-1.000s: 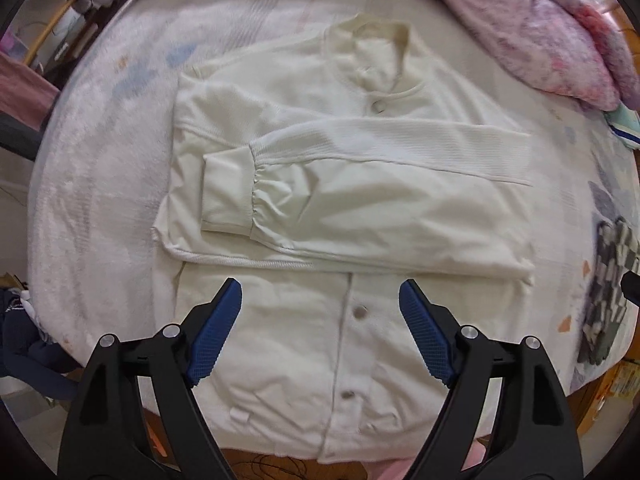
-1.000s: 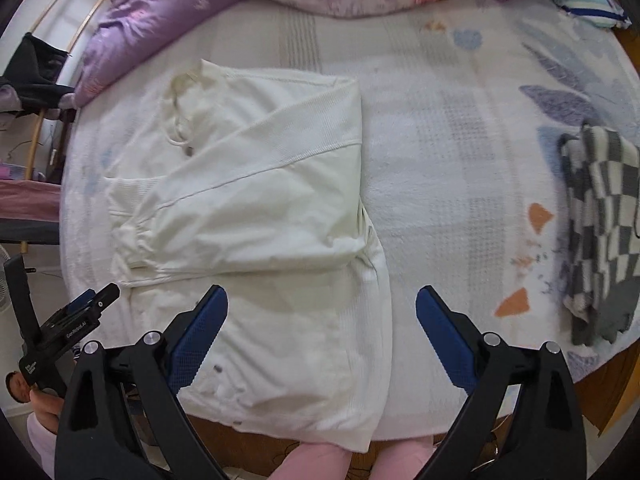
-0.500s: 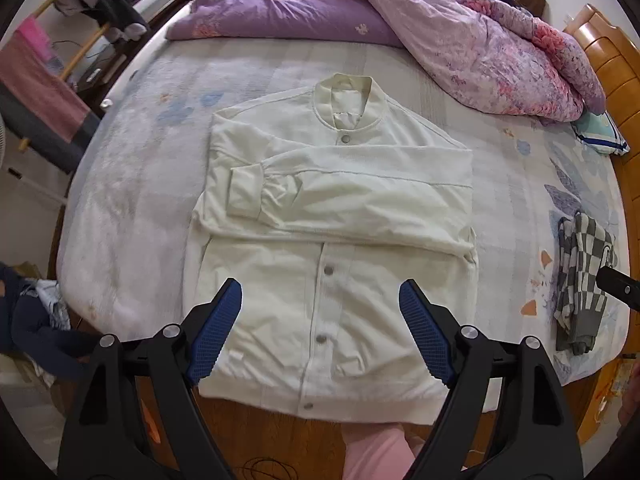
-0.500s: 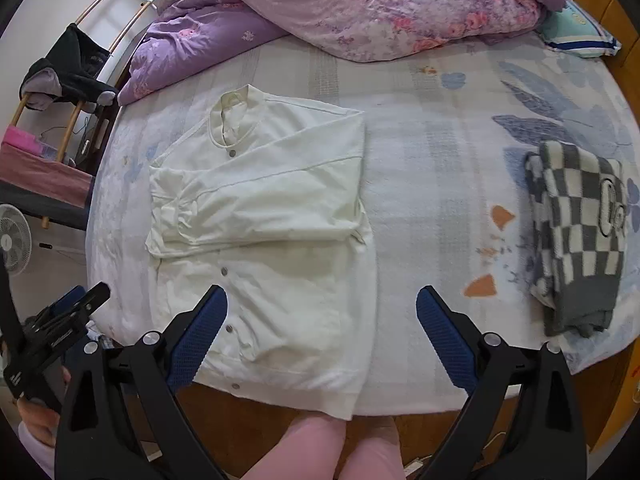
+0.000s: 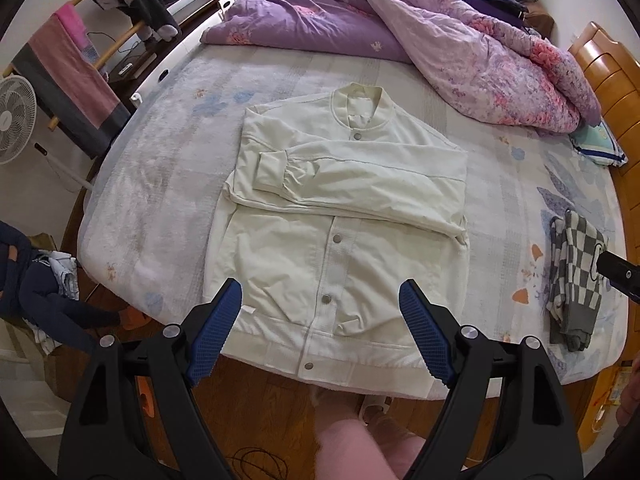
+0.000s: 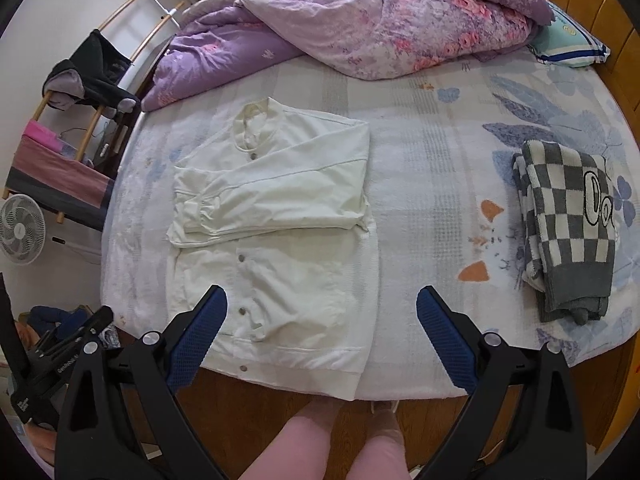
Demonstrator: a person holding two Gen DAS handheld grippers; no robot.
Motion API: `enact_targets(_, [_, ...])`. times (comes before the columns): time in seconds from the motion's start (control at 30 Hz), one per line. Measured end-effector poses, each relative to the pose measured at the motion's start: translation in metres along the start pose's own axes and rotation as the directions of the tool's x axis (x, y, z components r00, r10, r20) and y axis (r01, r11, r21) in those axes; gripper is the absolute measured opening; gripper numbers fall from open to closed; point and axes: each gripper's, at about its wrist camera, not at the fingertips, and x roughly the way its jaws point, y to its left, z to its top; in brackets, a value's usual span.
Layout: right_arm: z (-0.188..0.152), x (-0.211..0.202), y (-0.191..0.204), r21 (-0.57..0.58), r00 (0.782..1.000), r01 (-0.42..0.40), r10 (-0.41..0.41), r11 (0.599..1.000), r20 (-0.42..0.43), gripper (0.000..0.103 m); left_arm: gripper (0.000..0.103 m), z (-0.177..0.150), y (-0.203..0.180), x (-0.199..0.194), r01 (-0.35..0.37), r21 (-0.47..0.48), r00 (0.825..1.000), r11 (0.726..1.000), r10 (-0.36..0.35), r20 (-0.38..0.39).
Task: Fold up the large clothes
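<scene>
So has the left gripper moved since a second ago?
Yes. The left gripper, open and empty, has pulled up and back from the white jacket: the jacket looks smaller and the whole bed now shows.

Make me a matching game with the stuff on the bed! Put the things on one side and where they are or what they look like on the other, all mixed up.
Things:
1. white jacket
2. checkered blanket
3. purple quilt
4. blue-striped pillow

Descriptions:
A. folded, near the bed's right edge
B. bunched up at the far side of the bed
C. spread flat, sleeves folded across its chest
D. tucked by the wooden headboard

Pairs: 1-C, 2-A, 3-B, 4-D
</scene>
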Motion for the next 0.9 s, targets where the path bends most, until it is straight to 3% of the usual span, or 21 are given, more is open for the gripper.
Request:
enact_targets(0.33, [-0.004, 0.000, 0.051, 0.074, 0.998, -0.013, 0.008, 0.997, 0.060, 0.093, 0.082, 0.021, 0.041, 0.004, 0.044, 0.076, 0.999, 0.996, -0.046, 0.021])
enact_targets(0.53, [-0.006, 0.010, 0.090, 0.192, 0.992, 0.054, -0.074, 0.980, 0.099, 0.093, 0.082, 0.054, 0.092, 0.022, 0.098, 0.136, 0.995, 0.986, -0.102, 0.017])
enact_targets(0.63, [-0.006, 0.015, 0.103, 0.247, 0.989, 0.081, -0.108, 0.966, 0.101, 0.093, 0.082, 0.071, 0.114, 0.031, 0.084, 0.184, 0.996, 0.979, -0.087, 0.009])
enact_targets(0.9, [0.021, 0.031, 0.115, 0.293, 0.983, 0.123, -0.158, 0.948, 0.097, 0.094, 0.082, 0.117, 0.134, 0.062, 0.127, 0.195, 0.992, 0.973, -0.125, -0.022])
